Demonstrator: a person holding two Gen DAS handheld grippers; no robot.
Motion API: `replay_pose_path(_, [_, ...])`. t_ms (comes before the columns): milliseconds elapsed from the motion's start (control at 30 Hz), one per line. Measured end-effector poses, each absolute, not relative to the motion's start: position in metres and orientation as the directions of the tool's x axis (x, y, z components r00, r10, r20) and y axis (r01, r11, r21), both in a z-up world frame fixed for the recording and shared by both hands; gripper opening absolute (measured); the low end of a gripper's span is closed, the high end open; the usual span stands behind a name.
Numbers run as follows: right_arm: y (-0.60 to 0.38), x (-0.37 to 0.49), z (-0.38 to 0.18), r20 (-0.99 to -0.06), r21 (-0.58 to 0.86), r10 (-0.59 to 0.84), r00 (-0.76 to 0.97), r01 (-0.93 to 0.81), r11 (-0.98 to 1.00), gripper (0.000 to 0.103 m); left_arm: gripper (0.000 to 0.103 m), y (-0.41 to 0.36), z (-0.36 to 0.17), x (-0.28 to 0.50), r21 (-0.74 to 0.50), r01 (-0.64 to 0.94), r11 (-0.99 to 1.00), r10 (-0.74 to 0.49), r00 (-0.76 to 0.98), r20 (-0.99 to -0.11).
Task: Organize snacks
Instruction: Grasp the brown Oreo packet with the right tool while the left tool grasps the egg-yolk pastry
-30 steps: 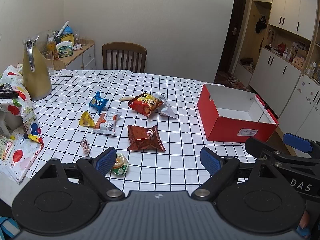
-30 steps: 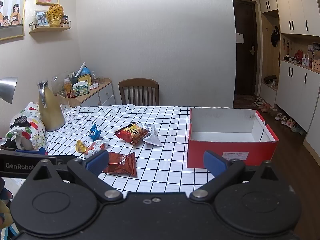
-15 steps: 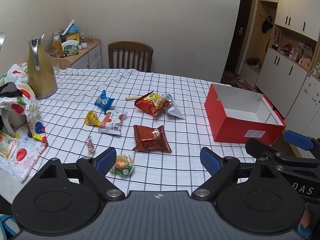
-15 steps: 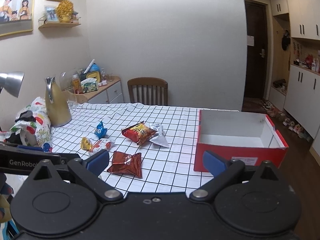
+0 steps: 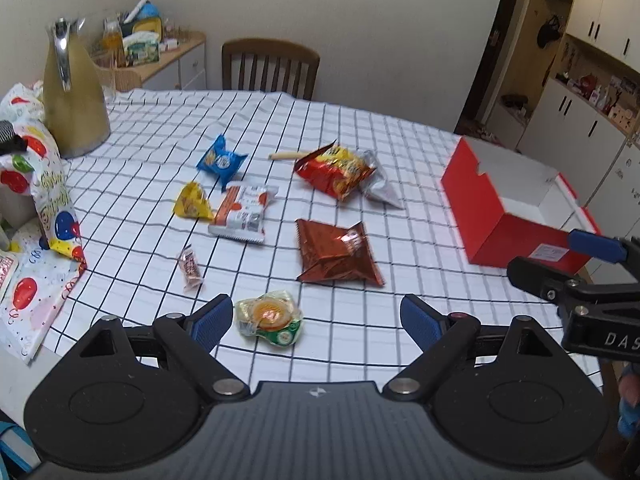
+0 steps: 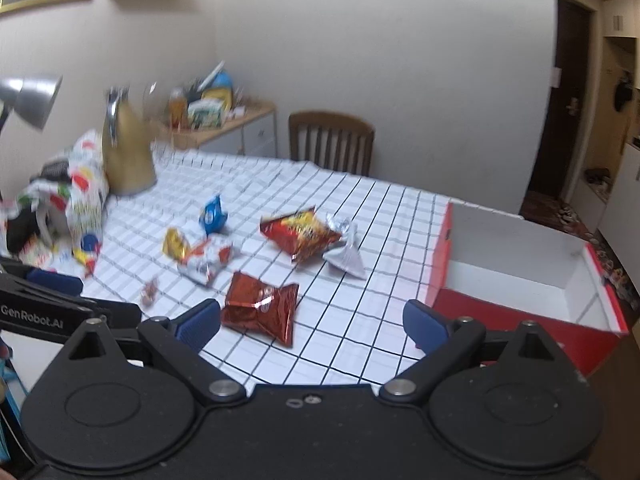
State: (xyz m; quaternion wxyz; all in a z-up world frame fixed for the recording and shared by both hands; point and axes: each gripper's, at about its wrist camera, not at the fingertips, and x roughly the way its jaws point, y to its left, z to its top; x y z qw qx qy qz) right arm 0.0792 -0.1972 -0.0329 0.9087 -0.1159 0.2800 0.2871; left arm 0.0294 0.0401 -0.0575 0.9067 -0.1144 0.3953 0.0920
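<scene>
Eight snack packets lie on the checked tabletop (image 5: 400, 152), all left of one red box (image 5: 492, 208), which stands open-topped at the right edge. The brown foil packet (image 5: 336, 252), nearest the box, lies flat, long axis pointing away. Left gripper (image 5: 316, 318) and right gripper (image 6: 312, 322) hover spread wide, empty. One wooden chair (image 5: 272, 64) stands behind.

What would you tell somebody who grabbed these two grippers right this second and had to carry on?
Left gripper: open, holding nothing, above the near table edge.
Right gripper: open, holding nothing.
Red box: on the right, no snacks visible inside.
Snacks all lie loose on the checked cloth: round green-orange packet nearest the left gripper, brown foil bag mid-table.
Done: nothing boxed yet.
Left: every snack.
</scene>
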Motion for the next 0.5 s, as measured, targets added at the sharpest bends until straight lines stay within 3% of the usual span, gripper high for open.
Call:
replay_pose_path(233, [-0.169,0.109,-0.050,-0.630,-0.088,0.434,0.644,-0.615,0.784,0.095,0.091,0.068,-0.090,0.050,-0.151,-0.248,0.957,0.038,0.621,-0.783])
replay_pose_path(500, [-0.125,0.138,-0.072,-0.733,-0.142,0.460,0.501,-0.774,0.617,0.095,0.091,0.084,-0.118,0.069,-0.154,-0.181,0.971,-0.019,0.587,-0.810])
